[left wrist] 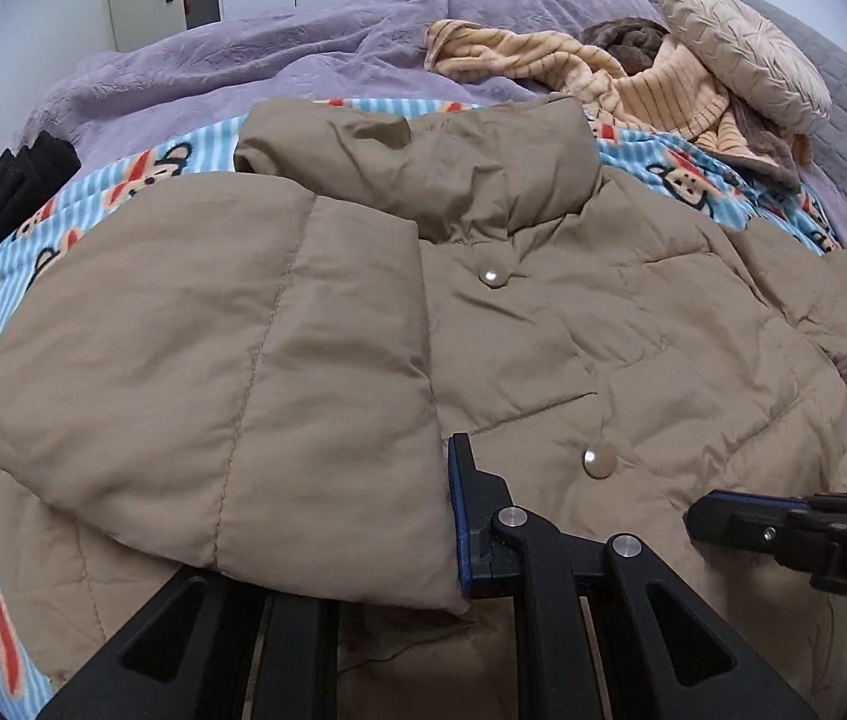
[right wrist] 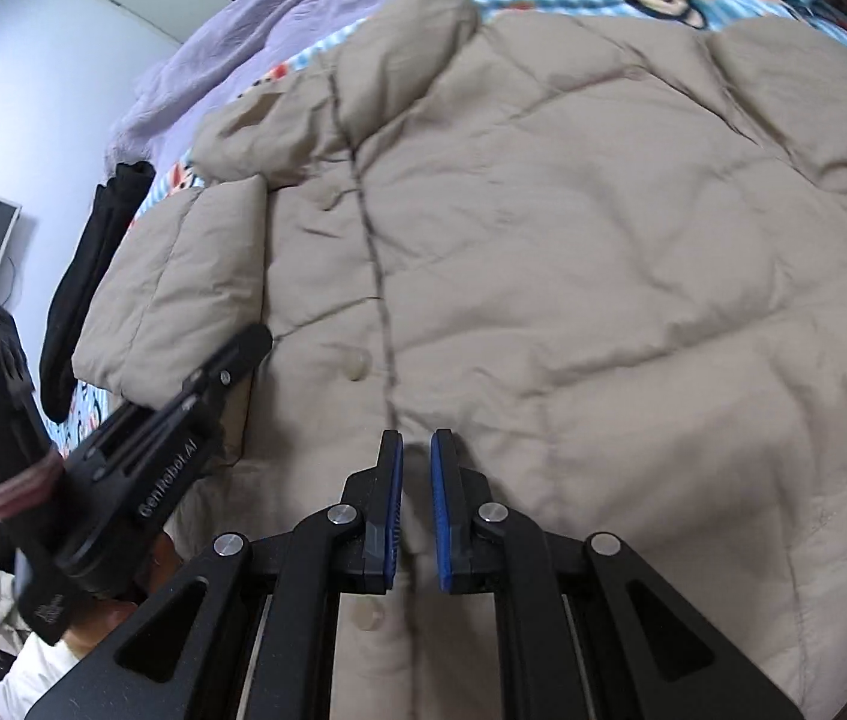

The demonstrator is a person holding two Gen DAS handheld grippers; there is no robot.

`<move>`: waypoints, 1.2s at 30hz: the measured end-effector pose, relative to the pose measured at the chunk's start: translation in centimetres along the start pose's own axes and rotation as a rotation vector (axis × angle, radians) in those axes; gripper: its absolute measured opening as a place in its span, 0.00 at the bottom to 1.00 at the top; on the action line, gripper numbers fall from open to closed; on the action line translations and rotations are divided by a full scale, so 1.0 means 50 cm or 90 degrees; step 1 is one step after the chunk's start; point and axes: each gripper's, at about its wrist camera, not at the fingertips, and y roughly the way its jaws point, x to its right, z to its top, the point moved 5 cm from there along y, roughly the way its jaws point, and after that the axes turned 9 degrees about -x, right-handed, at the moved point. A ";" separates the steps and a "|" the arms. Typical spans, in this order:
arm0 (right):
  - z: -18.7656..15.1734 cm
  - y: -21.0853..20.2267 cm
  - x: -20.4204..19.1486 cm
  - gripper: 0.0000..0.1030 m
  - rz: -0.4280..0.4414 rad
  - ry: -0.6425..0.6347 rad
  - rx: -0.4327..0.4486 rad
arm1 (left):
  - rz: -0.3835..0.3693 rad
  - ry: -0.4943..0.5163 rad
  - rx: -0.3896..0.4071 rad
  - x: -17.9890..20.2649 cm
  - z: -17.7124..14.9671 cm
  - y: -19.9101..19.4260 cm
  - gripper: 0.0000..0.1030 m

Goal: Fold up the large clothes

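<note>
Bedroom with a white door and a bed under a blue striped monkey-print blanket; the left hand-held gripper has its sleeve-side finger hidden under the folded sleeve, so I cannot tell its grip; the right hand-held gripper hovers nearly pressed together, pinching nothing, over the front placket; the beige quilted puffer jacket lies spread on the blanket, collar toward a round beige pleated cushion.

Left tool low with jaws spread wide, right tool nearly closed, empty.
</note>
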 end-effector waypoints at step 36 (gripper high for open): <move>0.022 0.095 -0.381 0.10 -0.338 -0.511 0.155 | 0.037 -0.288 0.067 -0.426 0.043 -0.082 0.18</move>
